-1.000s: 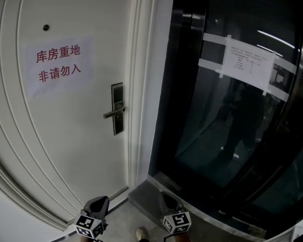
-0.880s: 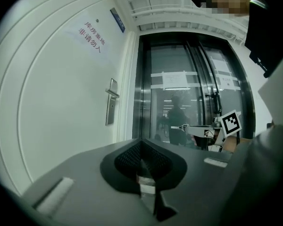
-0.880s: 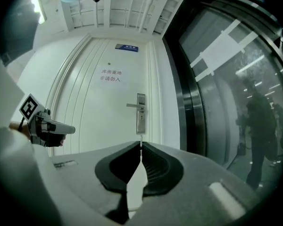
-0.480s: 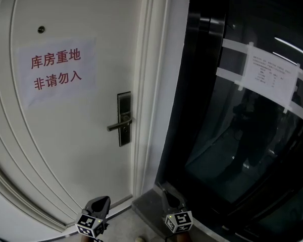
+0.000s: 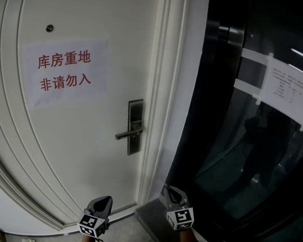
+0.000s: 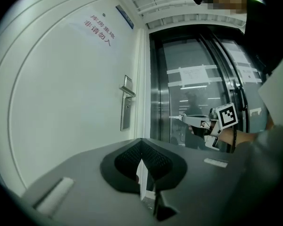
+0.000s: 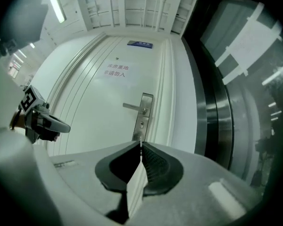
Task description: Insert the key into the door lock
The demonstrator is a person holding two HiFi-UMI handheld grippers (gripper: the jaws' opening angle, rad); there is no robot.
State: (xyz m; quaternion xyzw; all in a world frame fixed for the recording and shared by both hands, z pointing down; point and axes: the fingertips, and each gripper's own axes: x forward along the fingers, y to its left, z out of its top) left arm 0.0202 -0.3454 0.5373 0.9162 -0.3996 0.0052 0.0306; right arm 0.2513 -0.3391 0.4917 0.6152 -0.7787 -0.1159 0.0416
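Smooth white door point(image 5: 81, 135) with ribbed mouldings. A flat steel lock plate point(image 5: 135, 126) with a lever handle point(image 5: 125, 134) sits close to the jamb. The right gripper point(image 5: 167, 189), jaws closed on a thin key point(image 7: 140, 142), points at the plate, well apart. The left gripper point(image 5: 103, 200) is closed and empty. Dark glass point(image 5: 252, 135) lies to the right.

Paper notice point(image 5: 65, 72) with red characters flat on white door point(image 5: 81, 150), below small peephole point(image 5: 49, 28). White moulded door frame point(image 5: 166, 84) between door and dark glass panel point(image 5: 227, 150) at right. Printed sheet point(image 5: 288, 89) on glass, held by white tape strips point(image 5: 252, 57). Dim reflection of standing person in glass. Grey threshold point(image 5: 151, 217) at foot of glass. Blue plate point(image 7: 139, 44) above door. Ceiling strip light point(image 7: 55, 4) lit.
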